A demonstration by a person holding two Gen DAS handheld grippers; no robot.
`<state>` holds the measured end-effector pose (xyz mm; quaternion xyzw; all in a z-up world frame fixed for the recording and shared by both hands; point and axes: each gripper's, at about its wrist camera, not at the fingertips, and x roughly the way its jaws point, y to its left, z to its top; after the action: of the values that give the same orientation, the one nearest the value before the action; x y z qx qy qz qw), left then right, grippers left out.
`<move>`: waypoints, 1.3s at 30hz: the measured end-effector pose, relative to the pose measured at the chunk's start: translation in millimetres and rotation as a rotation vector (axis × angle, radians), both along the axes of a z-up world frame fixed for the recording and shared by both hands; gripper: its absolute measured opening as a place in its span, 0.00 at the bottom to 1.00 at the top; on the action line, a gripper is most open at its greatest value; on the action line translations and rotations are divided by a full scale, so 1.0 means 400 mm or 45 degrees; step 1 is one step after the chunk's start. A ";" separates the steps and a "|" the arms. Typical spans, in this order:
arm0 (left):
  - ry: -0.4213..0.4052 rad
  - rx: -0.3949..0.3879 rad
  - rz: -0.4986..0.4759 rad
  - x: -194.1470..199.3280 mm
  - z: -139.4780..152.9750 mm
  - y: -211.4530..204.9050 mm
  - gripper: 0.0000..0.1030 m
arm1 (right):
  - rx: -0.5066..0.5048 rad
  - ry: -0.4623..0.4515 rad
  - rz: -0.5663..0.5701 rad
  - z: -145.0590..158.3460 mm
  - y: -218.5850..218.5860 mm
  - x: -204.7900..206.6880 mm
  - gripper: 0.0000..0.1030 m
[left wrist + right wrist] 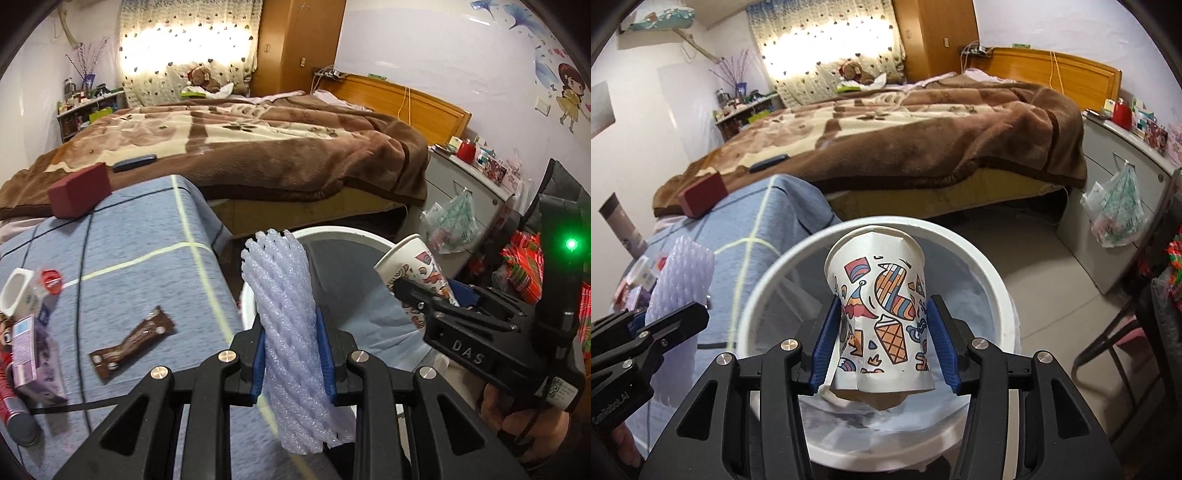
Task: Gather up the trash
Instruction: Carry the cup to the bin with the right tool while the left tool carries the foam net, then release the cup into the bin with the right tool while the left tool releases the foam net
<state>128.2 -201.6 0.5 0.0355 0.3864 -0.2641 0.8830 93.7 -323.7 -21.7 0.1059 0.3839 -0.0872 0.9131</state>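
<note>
Item, left: my left gripper (293,354) is clamped on a white foam net sleeve (286,332), blue pads pressing both its sides. The sleeve stands roughly upright between them, its top rising past the fingertips and its lower end hanging below them. It sits over the edge of the blue-grey cloth-covered table (147,258), just beside the white bin (332,233).

Item, right: my right gripper (882,339) is clamped on a paper cup (879,314) printed with cartoon ice creams. The pads grip the cup low on its body; the cup is crushed, mouth pointing away from me and tilted up. It hangs directly over the open bin (982,273), inside the ring of its rim.

Item, still on the table: a brown snack wrapper (133,341) lying flat, well apart from the sleeve; a white carton and red foil lid (51,281) near the left edge; a purple box (35,363) beside them; a dark red box (80,194) at the far corner.

Room: the bin stands against the table's right edge, with bare floor (1034,251) beyond it toward the bed (240,147). A plastic bag (1115,210) hangs on the grey cabinet to the right.

Hidden: the bin's bottom is covered by the cup and my fingers; its liner shows only in part. The items at the table's left edge are cut off by the lens rim, their labels unreadable.
</note>
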 end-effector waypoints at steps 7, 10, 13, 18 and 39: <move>0.047 0.007 -0.050 0.014 -0.028 -0.051 0.27 | -0.014 0.085 0.020 -0.040 -0.024 0.017 0.55; 0.068 -0.005 -0.048 0.019 -0.037 -0.056 0.34 | -0.020 0.095 0.015 -0.048 -0.034 0.014 0.56; 0.072 0.008 -0.046 0.021 -0.044 -0.056 0.45 | -0.017 0.091 0.012 -0.045 -0.040 0.010 0.59; 0.064 0.002 -0.032 0.017 -0.040 -0.045 0.51 | -0.017 0.070 -0.002 -0.039 -0.044 0.008 0.59; -0.034 -0.026 0.189 -0.028 0.007 0.157 0.56 | 0.016 -0.011 0.081 -0.001 0.063 0.006 0.59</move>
<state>117.1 -138.7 3.4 0.0012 0.3732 -0.2013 0.9056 96.0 -298.4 -21.9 0.0997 0.3839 -0.0552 0.9163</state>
